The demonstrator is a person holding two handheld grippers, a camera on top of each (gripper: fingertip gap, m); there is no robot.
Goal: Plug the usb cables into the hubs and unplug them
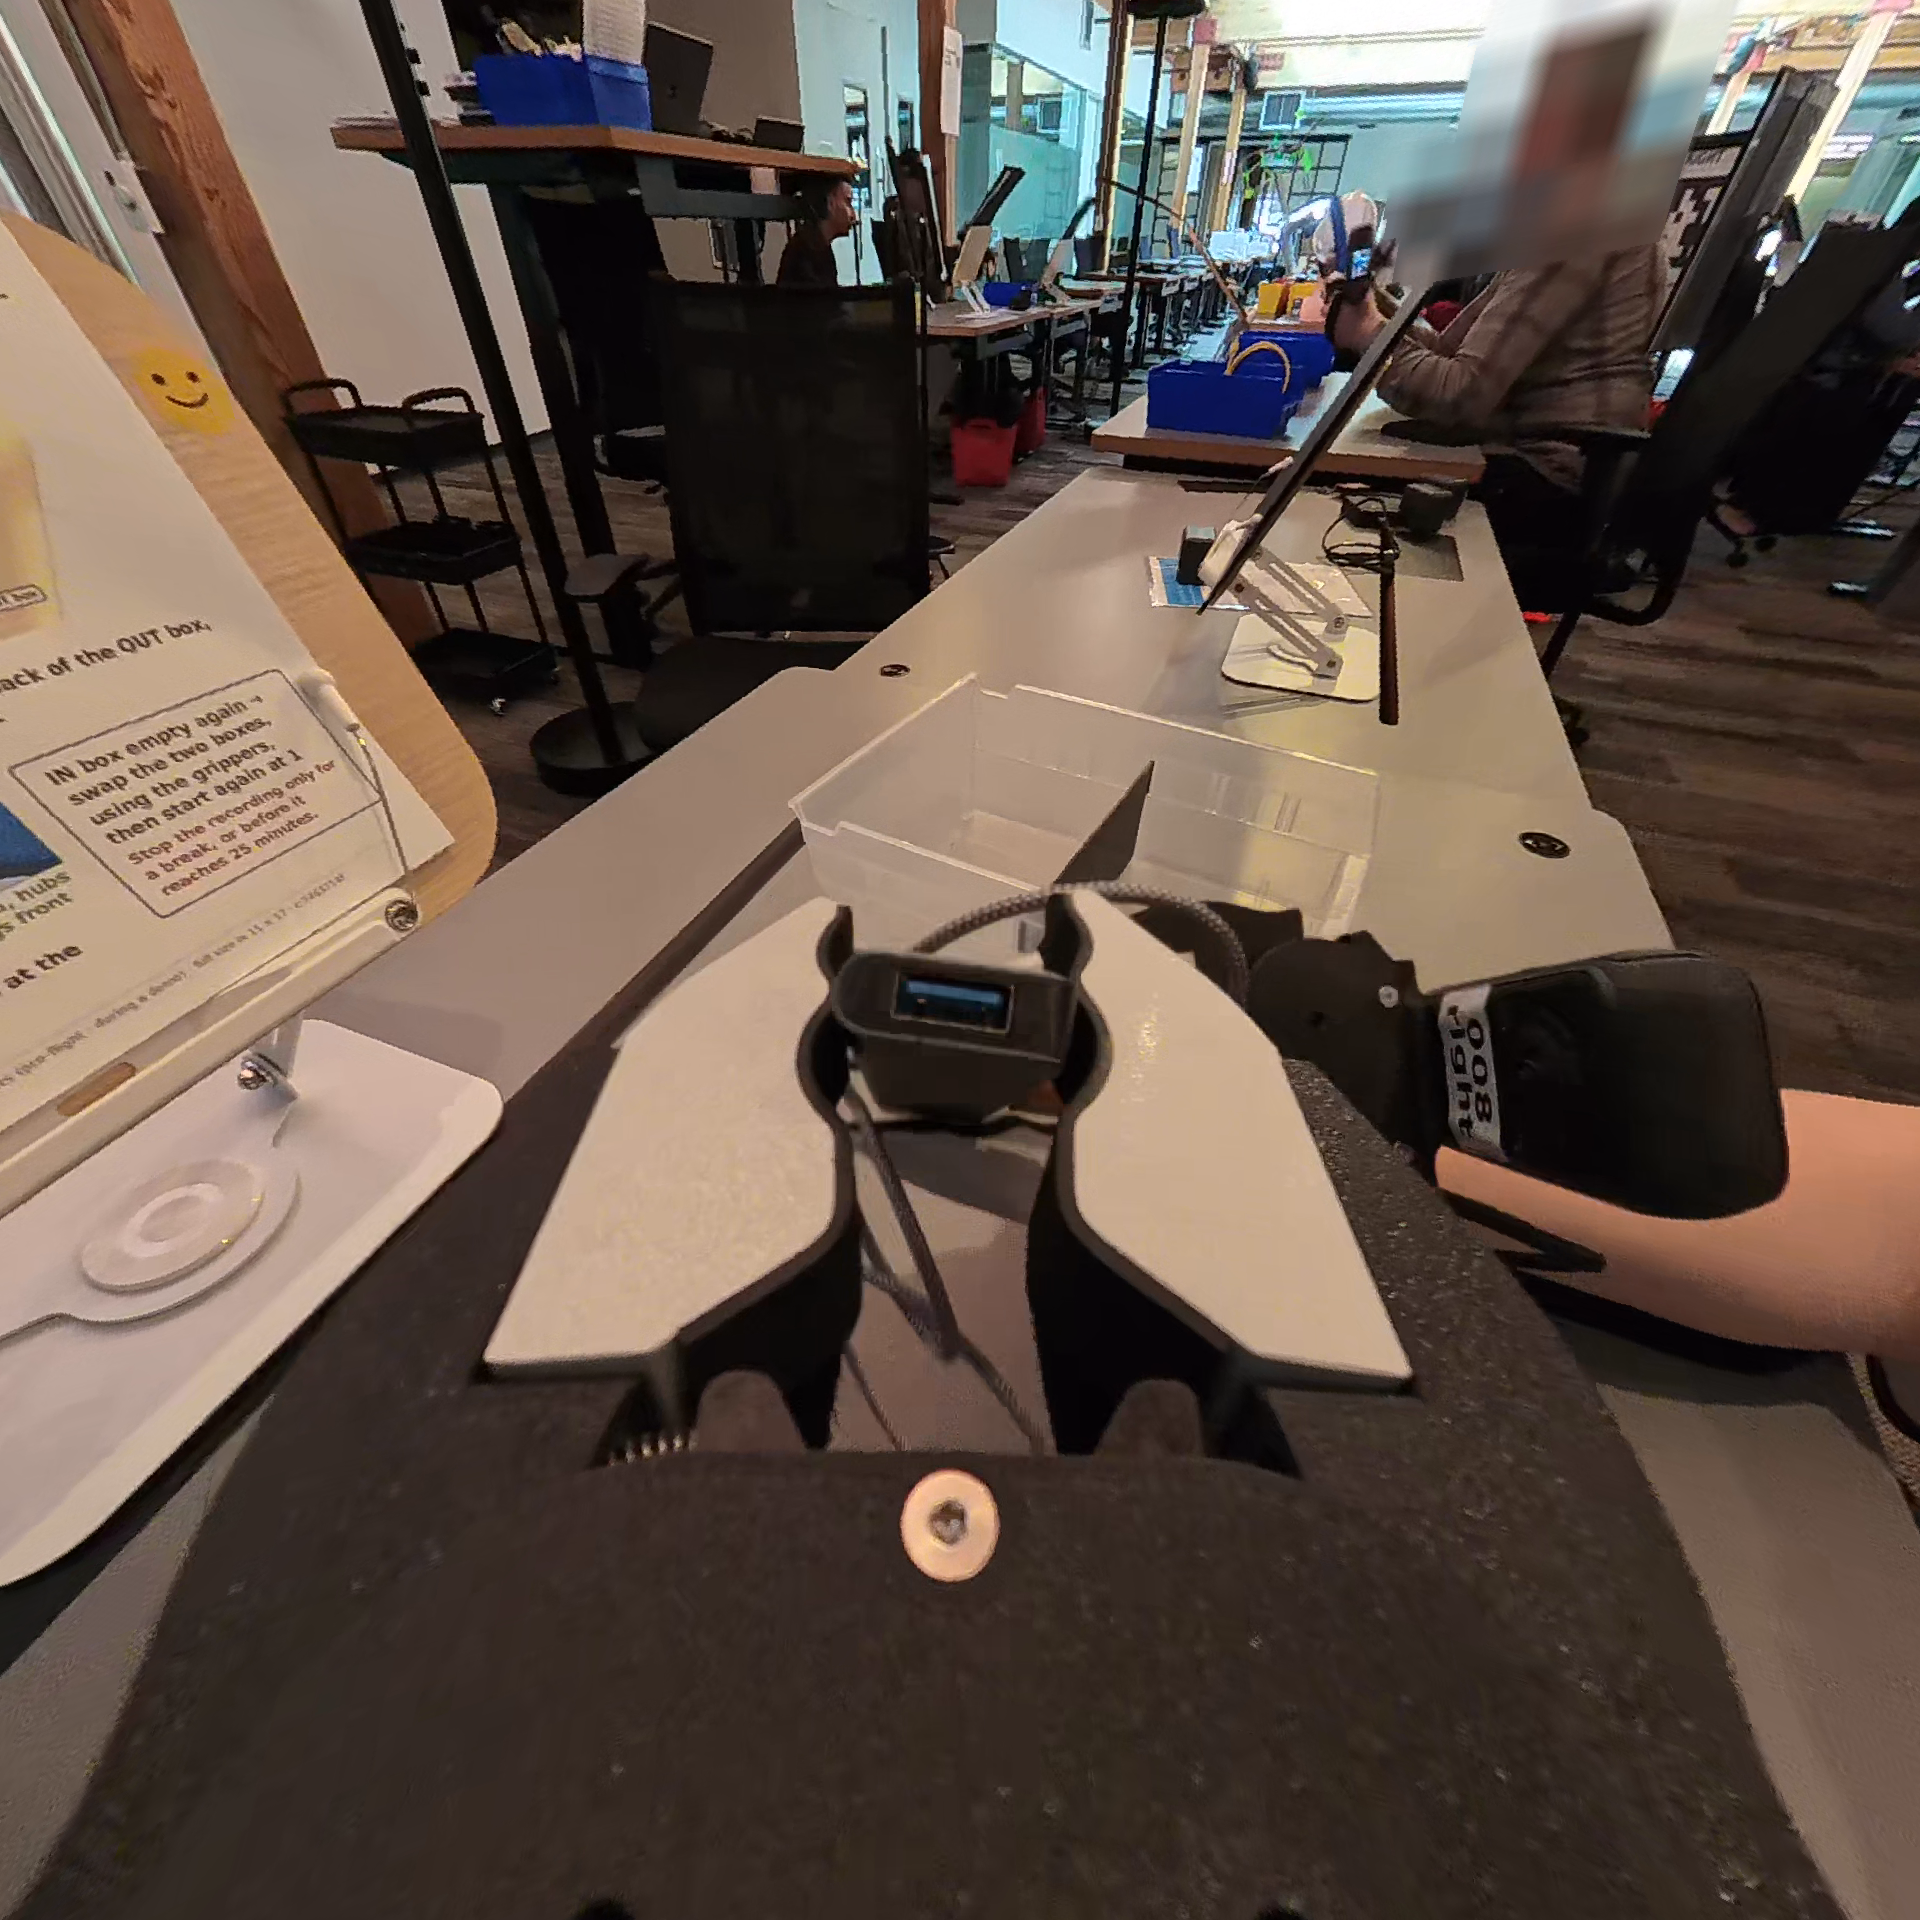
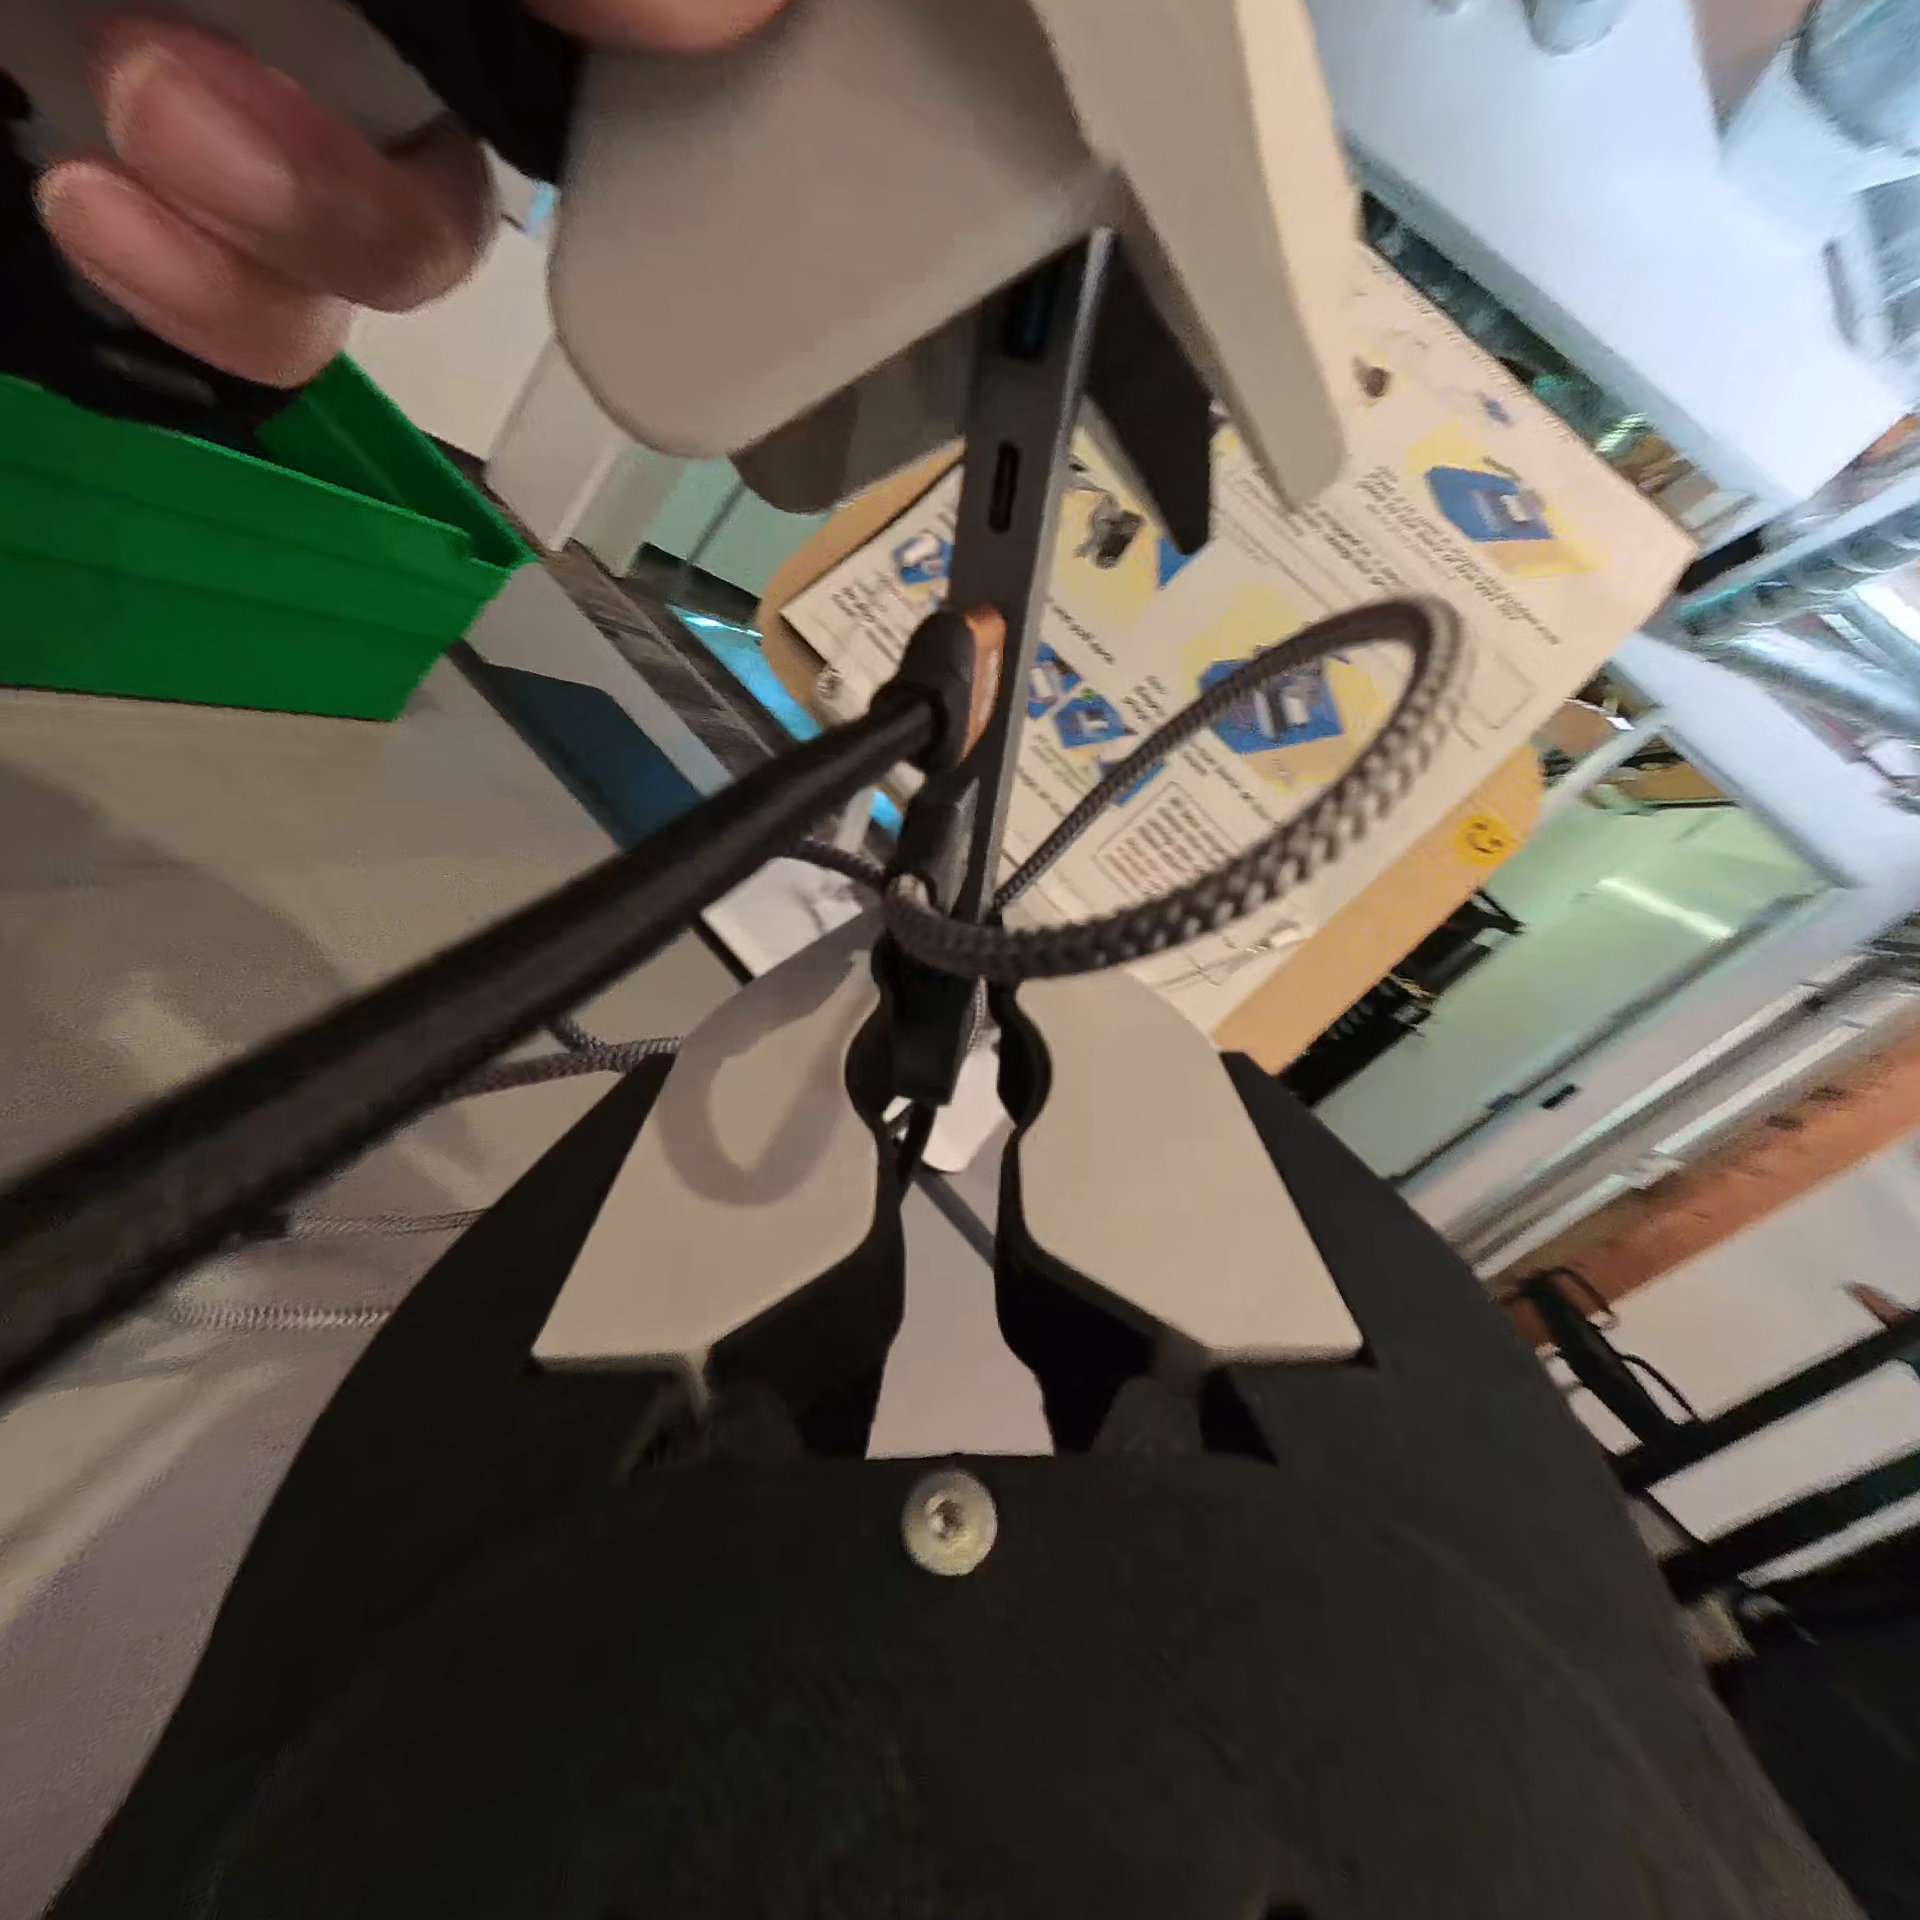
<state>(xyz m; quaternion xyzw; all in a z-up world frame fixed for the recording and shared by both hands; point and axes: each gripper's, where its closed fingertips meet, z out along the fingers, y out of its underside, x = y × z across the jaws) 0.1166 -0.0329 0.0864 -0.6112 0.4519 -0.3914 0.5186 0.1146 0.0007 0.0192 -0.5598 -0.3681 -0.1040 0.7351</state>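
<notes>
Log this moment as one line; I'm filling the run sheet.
left gripper: shut on hub | right gripper: shut on hub end | black cable: plugged in

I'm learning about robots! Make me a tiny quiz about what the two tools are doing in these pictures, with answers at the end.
1. True or false: the black cable is plugged into the hub.
2. Pick one: the left tool grips one end of the hub. The port showing on that end is A) red, B) blue, C) yellow.
3. Short answer: what yellow sticker sits on the instruction board?

Key: 1 true; 2 B; 3 a smiley face.
</notes>
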